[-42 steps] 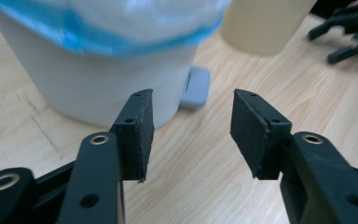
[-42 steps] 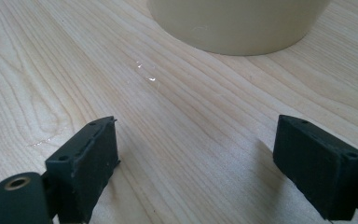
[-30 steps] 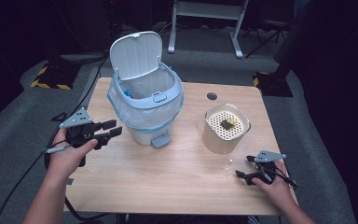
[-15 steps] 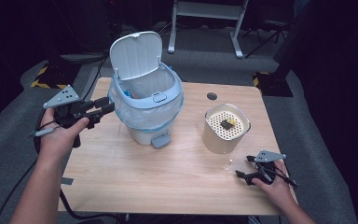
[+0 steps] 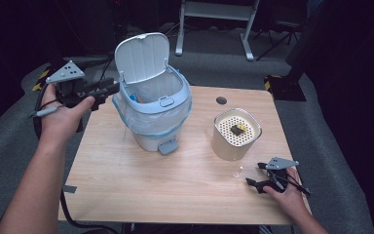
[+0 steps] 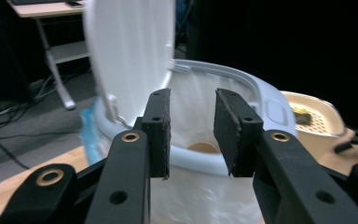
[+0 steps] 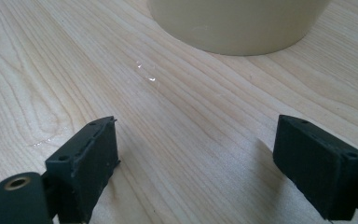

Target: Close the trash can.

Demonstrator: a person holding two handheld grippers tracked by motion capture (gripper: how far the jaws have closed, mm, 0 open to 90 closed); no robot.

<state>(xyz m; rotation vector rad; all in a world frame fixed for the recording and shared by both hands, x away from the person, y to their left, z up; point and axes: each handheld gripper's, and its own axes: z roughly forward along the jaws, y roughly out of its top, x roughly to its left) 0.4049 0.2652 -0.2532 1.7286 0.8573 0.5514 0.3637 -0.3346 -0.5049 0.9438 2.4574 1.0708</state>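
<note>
Since a second ago my left gripper (image 5: 108,89) has come up off the tabletop and now hangs level beside the bin's rim, and its jaws have just been closing with nothing between them. My right gripper (image 5: 259,176) has not shifted.

Starting nearest me in the high view, that right gripper rests on the wooden table (image 5: 175,195) near its front right corner, jaws spread wide and empty. In the right gripper view I see bare wood grain between the two pads (image 7: 86,161), a small clear glint on the wood just beyond them, and the base of the cream container (image 7: 237,23) past that.

Farther in, the cream container (image 5: 235,135) stands right of centre with a perforated top and a small dark and yellow piece lying on it.

At the far left, my left gripper is held in the air just beside the white pedal bin (image 5: 156,114), not touching it. In the left gripper view the pads (image 6: 161,126) stand partly closed with a clear gap, pointing at the bin's rim (image 6: 200,158). The bin's lid (image 5: 142,56) stands upright and open, a blue-edged bag lines it, and something pale brown lies inside.
</note>
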